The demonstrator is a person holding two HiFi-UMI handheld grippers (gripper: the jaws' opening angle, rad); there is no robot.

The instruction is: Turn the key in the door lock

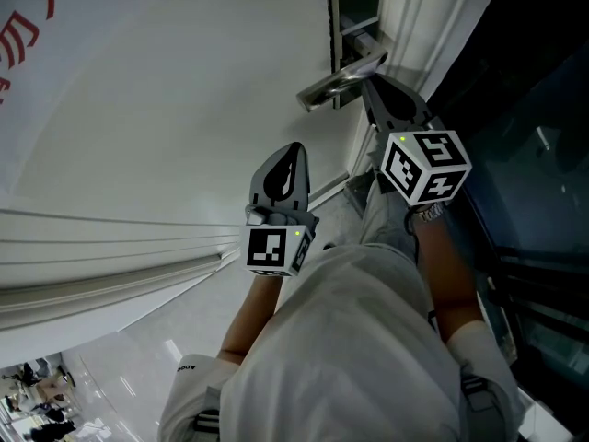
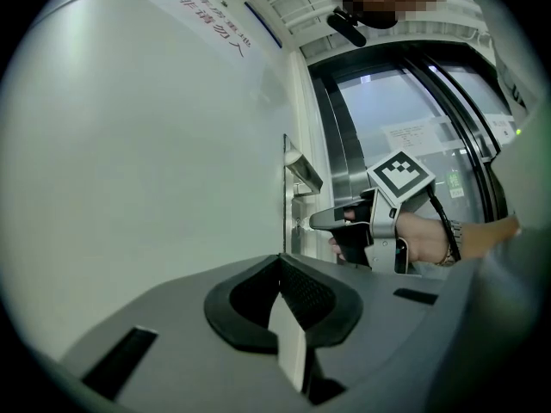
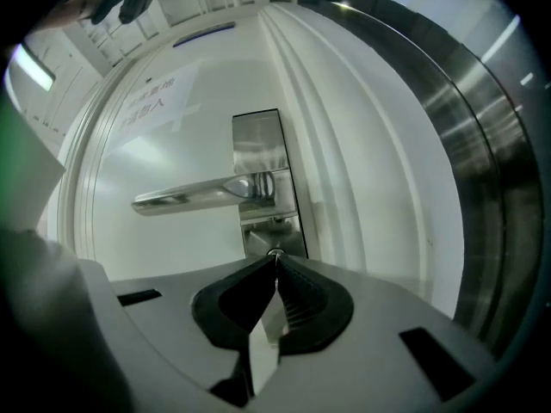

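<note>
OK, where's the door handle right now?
In the right gripper view, the silver lever handle juts left from the metal lock plate on the white door, just above the key pinched by the right gripper.

Shiny metal lock plate [image 3: 256, 144], matt white door [image 3: 164, 136]

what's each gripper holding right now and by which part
Right gripper pinches the key by its head, below the door handle. Left gripper, shut, holds nothing.
</note>
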